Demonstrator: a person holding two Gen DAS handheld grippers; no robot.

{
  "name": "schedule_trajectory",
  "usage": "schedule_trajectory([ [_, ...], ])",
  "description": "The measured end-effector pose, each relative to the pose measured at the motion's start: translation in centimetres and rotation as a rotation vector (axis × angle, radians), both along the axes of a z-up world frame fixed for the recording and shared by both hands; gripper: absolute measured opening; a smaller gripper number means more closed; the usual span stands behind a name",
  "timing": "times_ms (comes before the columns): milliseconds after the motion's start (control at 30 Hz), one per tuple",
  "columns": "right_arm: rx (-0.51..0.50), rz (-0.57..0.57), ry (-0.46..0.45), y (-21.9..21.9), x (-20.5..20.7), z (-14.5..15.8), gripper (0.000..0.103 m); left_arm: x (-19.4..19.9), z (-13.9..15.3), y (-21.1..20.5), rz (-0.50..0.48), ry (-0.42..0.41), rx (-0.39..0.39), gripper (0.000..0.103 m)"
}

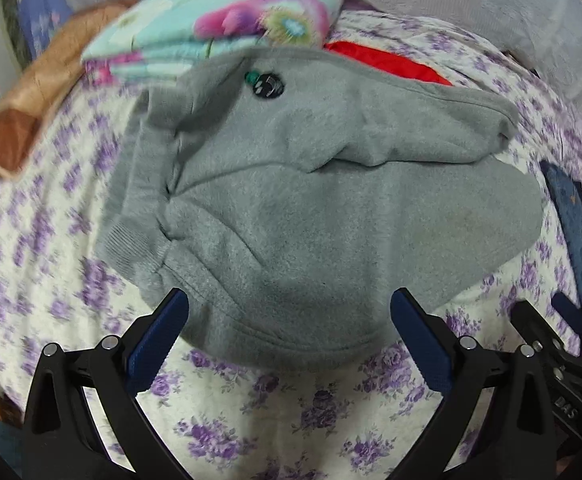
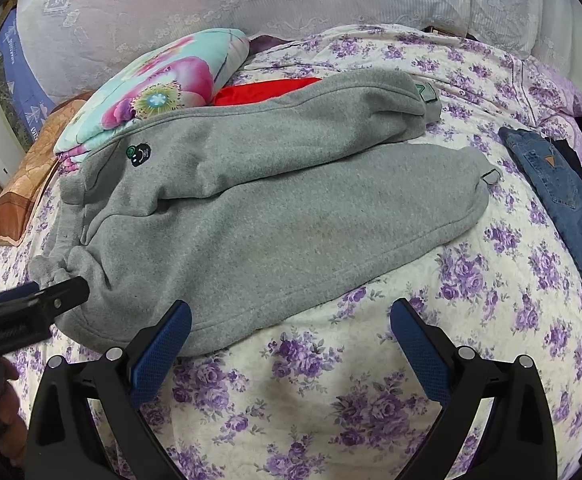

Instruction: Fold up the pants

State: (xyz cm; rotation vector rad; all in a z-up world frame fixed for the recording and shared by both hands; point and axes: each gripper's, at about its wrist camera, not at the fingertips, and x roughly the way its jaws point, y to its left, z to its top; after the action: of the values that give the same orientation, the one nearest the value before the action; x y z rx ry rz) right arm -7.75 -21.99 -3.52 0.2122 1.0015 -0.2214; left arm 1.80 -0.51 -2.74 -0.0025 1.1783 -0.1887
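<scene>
Bed [image 2: 371,400]: covered by a white quilt with a purple flower print; it carries everything listed below. A pale lace-patterned cover [image 2: 211,8] runs along its far edge.

Grey pants [image 2: 271,216]: fleece sweatpants, lying flat across the middle of the bed, waistband toward the left edge, both legs running toward the right edge. The far leg lies a little apart from the near one at the cuffs. A small dark round patch [image 2: 139,155] sits near the waistband on the far side. A small tag shows at each cuff end. In the left wrist view the pants [image 1: 311,216] fill the centre, and that frame is motion-blurred.

Folded floral blanket [image 2: 163,88]: teal and pink, at the far left of the bed, touching the far edge of the pants at the waistband.

Jeans [image 2: 563,200]: blue denim, near the right edge of the bed, well apart from the pants.

Red cloth [image 2: 267,90]: partly hidden behind the far pant leg, beside the blanket.

Orange-brown cushion [image 2: 23,184]: at the left edge of the bed.

Left gripper [image 1: 289,332]: fingers spread wide, nothing between them, over the near hem of the waist area.

Right gripper [image 2: 291,344]: fingers spread wide, empty, over the near edge of the pants and bare quilt.
</scene>
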Motion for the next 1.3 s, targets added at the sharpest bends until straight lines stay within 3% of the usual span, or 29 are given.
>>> schedule_trajectory([
  [67,0.002,-0.003,0.006,-0.1,0.1,-0.2,0.1,1.4,-2.4,1.6,0.045,0.102,-0.066,0.098],
  [133,0.004,-0.007,0.008,-0.3,0.2,-0.3,0.1,2.2,-4.1,3.3,0.11,0.162,-0.118,0.085],
  [233,0.011,-0.015,0.014,-0.7,0.3,-0.6,0.1,3.1,-5.3,5.1,0.177,0.206,-0.201,0.071],
  [367,0.013,-0.029,0.025,-1.9,0.5,-1.2,0.1,4.6,-6.5,5.7,0.201,0.233,-0.295,0.061],
  [433,0.028,-0.064,0.021,-4.0,0.6,-1.7,0.1,5.2,-6.9,5.9,0.231,0.241,-0.27,0.024],
  [500,0.032,-0.147,0.01,-7.2,0.7,-2.2,0.1,5.5,-6.7,6.0,0.22,0.228,-0.292,0.01],
  [600,0.042,-0.302,-0.015,-13.3,1.3,-3.3,0.1,5.3,-5.3,5.6,0.171,0.18,-0.278,0.008],
  [667,0.121,-0.376,-0.026,-17.8,2.3,-4.6,0.1,5.3,-4.6,5.8,0.164,0.156,-0.276,0.008],
  [767,0.226,-0.42,0.045,-22.3,5.5,-7.7,0.094,5.6,-4.8,6.6,0.193,0.172,-0.295,0.009],
  [833,0.278,-0.404,0.083,-23.2,7.8,-9.5,0.073,5.5,-4.9,7.0,0.214,0.175,-0.299,0.009],
  [867,0.29,-0.4,0.104,-23.4,8.8,-10.2,0.069,5.6,-4.9,7.1,0.222,0.173,-0.304,0.009],
  [900,0.257,-0.4,0.126,-23.4,9.9,-10.6,0.048,5.7,-4.9,7.1,0.229,0.167,-0.306,0.008],
  [933,0.24,-0.394,0.105,-23.4,10.3,-10.2,0.011,5.9,-4.9,7.1,0.24,0.16,-0.304,0.008],
  [1000,0.337,-0.378,0.053,-23.7,10.1,-9.0,0.011,6.3,-4.3,7.3,0.263,0.137,-0.31,0.008],
  [1100,0.371,-0.33,-0.039,-23.4,7.1,-5.3,0.011,5.9,-1.1,8.5,0.285,0.019,-0.306,0.008],
  [1200,0.368,-0.285,-0.027,-21.4,0.9,-1.9,0.011,4.3,2.3,10.7,0.295,-0.056,-0.3,0.005],
  [1300,0.347,-0.27,0.019,-20.0,-6.3,-1.1,0.012,1.7,2.9,13.8,0.302,-0.035,-0.285,0.005],
])
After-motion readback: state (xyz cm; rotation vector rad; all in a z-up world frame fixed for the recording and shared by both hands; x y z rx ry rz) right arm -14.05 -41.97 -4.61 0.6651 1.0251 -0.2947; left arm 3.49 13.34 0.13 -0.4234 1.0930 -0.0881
